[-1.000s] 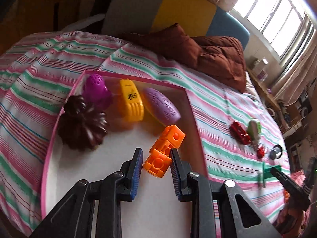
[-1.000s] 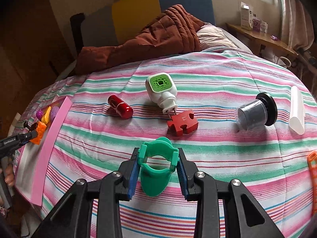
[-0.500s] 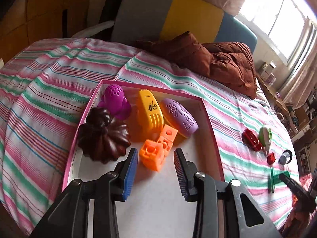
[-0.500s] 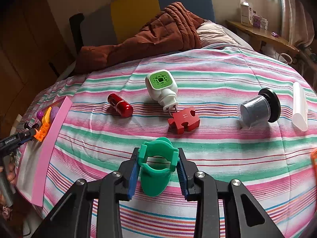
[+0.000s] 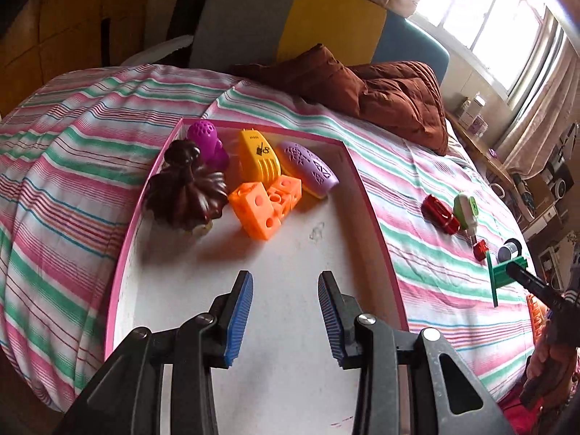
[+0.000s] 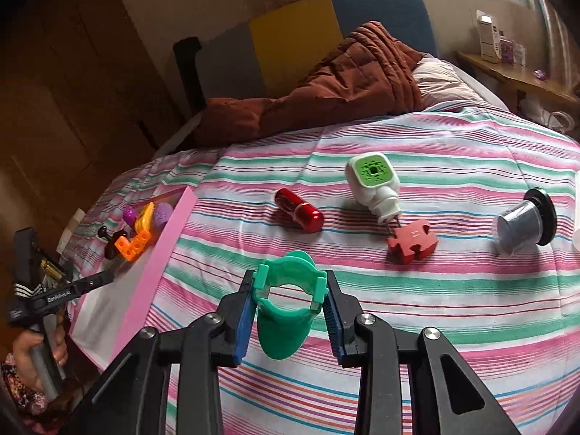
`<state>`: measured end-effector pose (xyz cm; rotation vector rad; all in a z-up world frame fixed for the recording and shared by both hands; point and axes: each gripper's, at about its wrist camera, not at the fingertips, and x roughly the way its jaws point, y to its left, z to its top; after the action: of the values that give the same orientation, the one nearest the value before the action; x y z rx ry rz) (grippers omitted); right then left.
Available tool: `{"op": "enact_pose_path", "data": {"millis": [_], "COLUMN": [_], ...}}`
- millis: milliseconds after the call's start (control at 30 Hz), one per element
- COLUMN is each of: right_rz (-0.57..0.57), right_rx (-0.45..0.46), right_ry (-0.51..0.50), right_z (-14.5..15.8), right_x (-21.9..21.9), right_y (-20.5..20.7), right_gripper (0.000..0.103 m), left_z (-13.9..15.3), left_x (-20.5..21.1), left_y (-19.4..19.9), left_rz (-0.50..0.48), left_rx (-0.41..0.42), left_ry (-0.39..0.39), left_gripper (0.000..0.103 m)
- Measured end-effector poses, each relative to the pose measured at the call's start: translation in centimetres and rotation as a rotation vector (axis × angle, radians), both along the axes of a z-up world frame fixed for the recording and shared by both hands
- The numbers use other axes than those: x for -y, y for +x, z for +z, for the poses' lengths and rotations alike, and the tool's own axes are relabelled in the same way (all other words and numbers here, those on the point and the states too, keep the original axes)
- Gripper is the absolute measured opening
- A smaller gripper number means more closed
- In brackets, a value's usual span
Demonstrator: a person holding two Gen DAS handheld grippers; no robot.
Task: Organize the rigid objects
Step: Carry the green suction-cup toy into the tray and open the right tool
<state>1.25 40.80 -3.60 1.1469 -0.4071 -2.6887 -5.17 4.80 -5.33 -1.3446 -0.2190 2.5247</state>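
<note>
Where a second ago its ribbed blue pads flanked the orange blocks [image 5: 266,206], the left gripper [image 5: 285,311] has drawn back and now gapes wide and empty over the bare white floor of the pink-rimmed tray [image 5: 377,217]. The knobby blocks lie at its 12 o'clock, touching a yellow toy [image 5: 259,157], with a glossy dark ridged mould [image 5: 185,190] at 11 o'clock. The right gripper [image 6: 288,302] stays clamped on a smooth green plastic clip [image 6: 288,311] above the striped bedspread [image 6: 453,290]; a red puzzle piece [image 6: 413,241] lies at its 1 o'clock.
</note>
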Motion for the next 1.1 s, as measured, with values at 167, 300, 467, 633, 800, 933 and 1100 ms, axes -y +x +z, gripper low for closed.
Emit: {"op": "enact_pose_path", "data": {"millis": [167,300,467,633,800,933,1100], "right_rz": [0.088,0.159,0.218,0.243,0.238,0.230,0.201], "right_rx": [-0.018,-0.025,-0.030,-0.005,0.029,0.048,0.068], "right_ry": [-0.020,-0.027,0.004,0.023,0.068,0.138,0.172], "right_z": [1.1,1.9,2.9,2.8,1.5,0.3,-0.9], "right_x": [4.5,8.7,14.1,18.3,21.5,23.1,23.8], "right_y": [-0.7,-1.6,-2.9,-5.0,-7.2,-8.4,-10.0], "right_gripper": [0.035,0.035,0.035,0.035,0.035,0.035,0.036], "left_z": [0.0,-0.1,0.1,0.2,-0.1,0.1,0.0], "left_x": [0.3,0.9,1.9,2.5,3.0,3.0,3.0], "left_y": [0.8,1.1,1.4,1.4,1.4,1.5,1.5], "left_rz": [-0.007,-0.004,0.024,0.047,0.068,0.065,0.065], "left_rx": [-0.007,-0.007,-0.018,-0.033,-0.008,-0.015,-0.008], "left_ry": [0.009,0.020,0.028,0.008,0.016,0.015,0.017], "left_gripper": [0.037,0.037,0.037,0.037,0.037,0.037,0.037]}}
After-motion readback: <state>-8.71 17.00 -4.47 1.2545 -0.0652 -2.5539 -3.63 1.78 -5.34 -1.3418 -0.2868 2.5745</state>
